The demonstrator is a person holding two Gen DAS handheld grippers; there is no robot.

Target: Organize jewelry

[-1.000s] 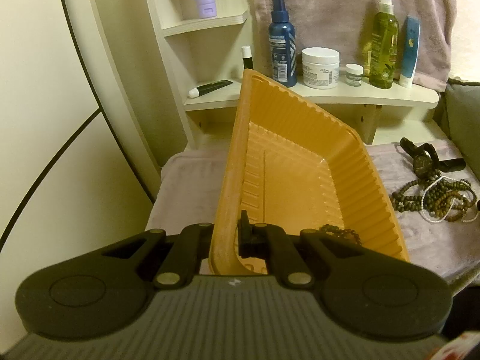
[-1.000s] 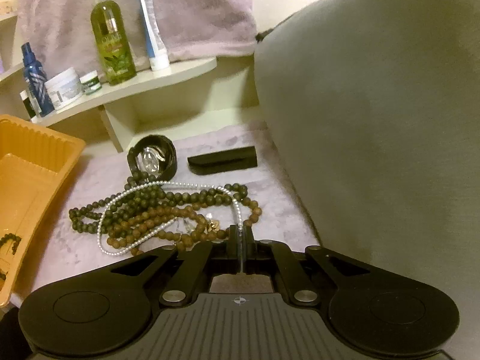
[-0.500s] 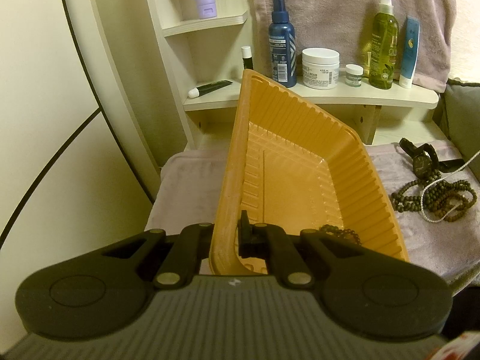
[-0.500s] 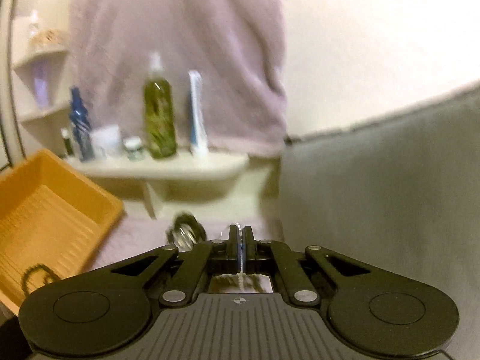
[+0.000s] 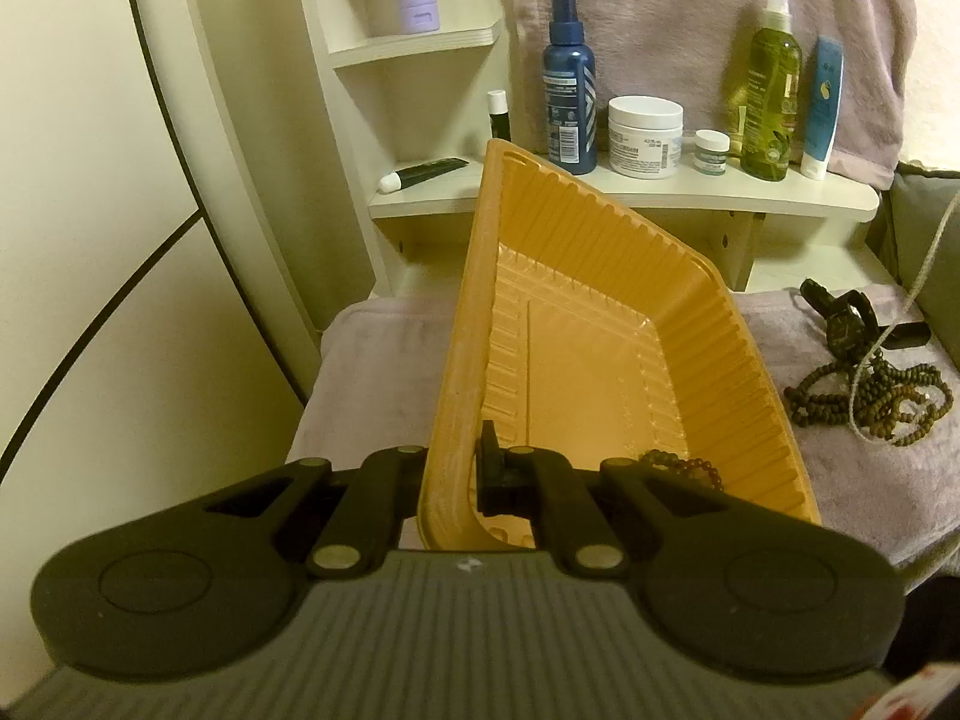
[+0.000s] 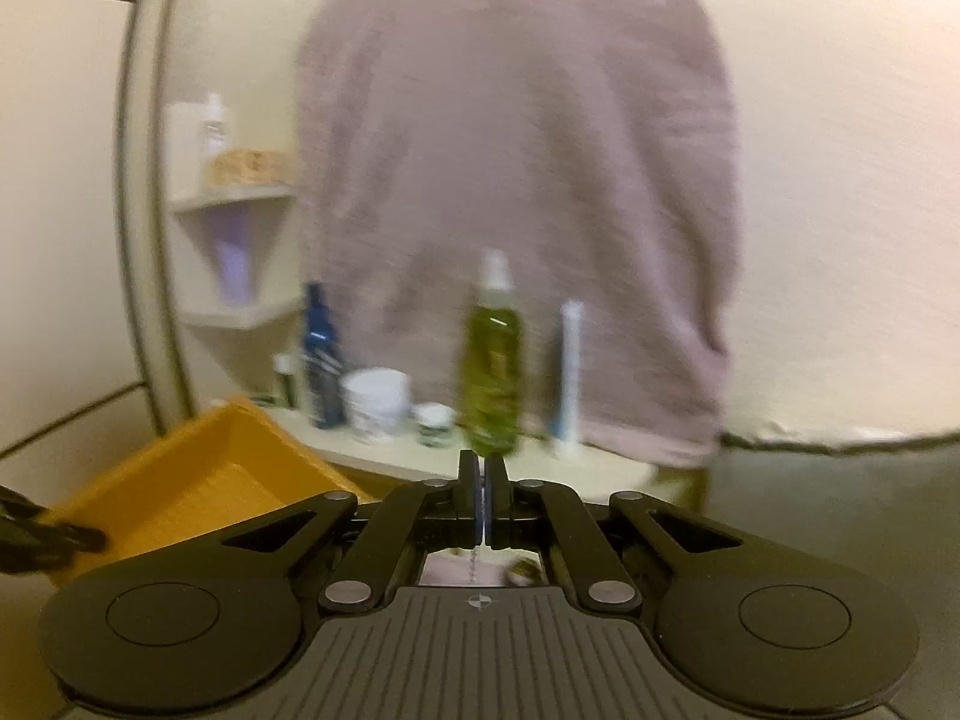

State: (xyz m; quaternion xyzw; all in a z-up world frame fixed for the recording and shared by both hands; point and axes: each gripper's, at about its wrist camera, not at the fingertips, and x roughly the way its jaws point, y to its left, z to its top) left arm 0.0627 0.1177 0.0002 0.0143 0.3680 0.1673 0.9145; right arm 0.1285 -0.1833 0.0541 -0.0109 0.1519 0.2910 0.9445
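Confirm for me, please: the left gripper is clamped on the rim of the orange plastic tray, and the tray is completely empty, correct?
Not quite. The left gripper is clamped on the rim of the orange plastic tray, but the tray is not empty: a dark beaded bracelet lies in its near corner, as the left wrist view shows.

1 orange tray [image 5: 606, 324], 2 spray bottles [image 5: 569, 108], 2 jars [image 5: 645, 137], 1 watch [image 5: 843, 324], 1 pearl strand [image 5: 864, 372].

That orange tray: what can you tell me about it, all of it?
The orange tray looks like thin moulded plastic, rectangular, with ribbed walls and a flat rim. It is tipped up, its left side raised, on a mauve towel. The left gripper has its jaws shut on the near rim. A dark bead bracelet lies in its low near corner.
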